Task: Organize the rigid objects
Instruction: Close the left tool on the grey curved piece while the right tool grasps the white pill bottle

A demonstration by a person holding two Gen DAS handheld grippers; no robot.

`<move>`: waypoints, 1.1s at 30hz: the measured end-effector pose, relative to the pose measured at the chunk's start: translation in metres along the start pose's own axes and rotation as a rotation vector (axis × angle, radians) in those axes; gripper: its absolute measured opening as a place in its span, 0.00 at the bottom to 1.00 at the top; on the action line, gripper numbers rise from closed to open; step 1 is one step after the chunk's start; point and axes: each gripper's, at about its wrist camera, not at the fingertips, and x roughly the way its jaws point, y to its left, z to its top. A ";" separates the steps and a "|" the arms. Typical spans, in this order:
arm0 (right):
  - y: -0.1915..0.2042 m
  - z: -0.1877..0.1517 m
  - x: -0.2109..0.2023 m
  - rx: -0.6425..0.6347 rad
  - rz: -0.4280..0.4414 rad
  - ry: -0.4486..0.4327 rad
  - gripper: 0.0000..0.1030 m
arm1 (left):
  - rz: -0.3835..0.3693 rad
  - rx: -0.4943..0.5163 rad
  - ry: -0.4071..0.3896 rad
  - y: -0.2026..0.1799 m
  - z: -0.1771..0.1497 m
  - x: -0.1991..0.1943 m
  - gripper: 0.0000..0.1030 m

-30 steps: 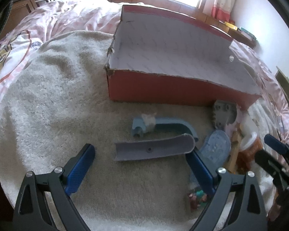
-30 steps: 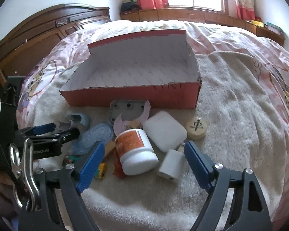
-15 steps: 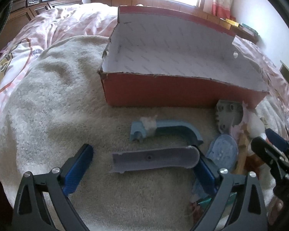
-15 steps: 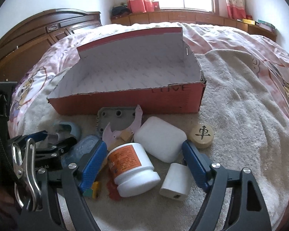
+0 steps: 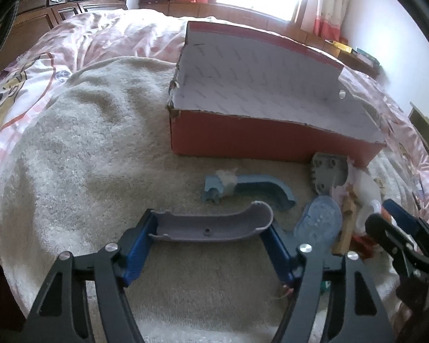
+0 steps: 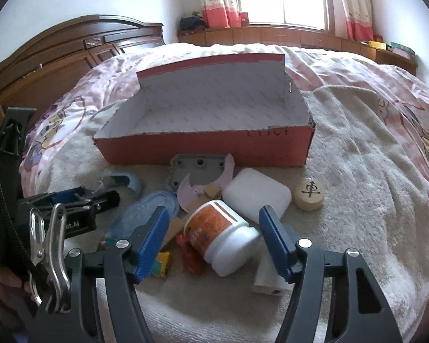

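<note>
My left gripper (image 5: 210, 230) is shut on a long purple-grey curved shell (image 5: 211, 225), gripping it end to end, low over the beige blanket. An open red cardboard box (image 5: 271, 137) stands behind it, empty inside. My right gripper (image 6: 211, 225) is open around a white bottle with an orange label (image 6: 220, 234) lying on its side; the jaws do not touch it. A blue curved piece (image 5: 248, 188) lies between the shell and the box.
Near the box (image 6: 203, 145) lie a grey plate with holes (image 6: 197, 171), a white rounded case (image 6: 256, 194), a wooden chess disc (image 6: 309, 194), a clear blue oval lid (image 6: 146, 214), a white block (image 6: 268, 280) and small coloured toys (image 6: 161, 263).
My left gripper moved forward and closed on the purple-grey shell. My right gripper moved in lower, its open jaws now on either side of the white bottle.
</note>
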 end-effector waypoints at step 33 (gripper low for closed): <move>0.007 0.001 0.000 -0.017 0.053 -0.003 0.54 | -0.049 0.156 -0.082 -0.028 0.004 -0.022 0.74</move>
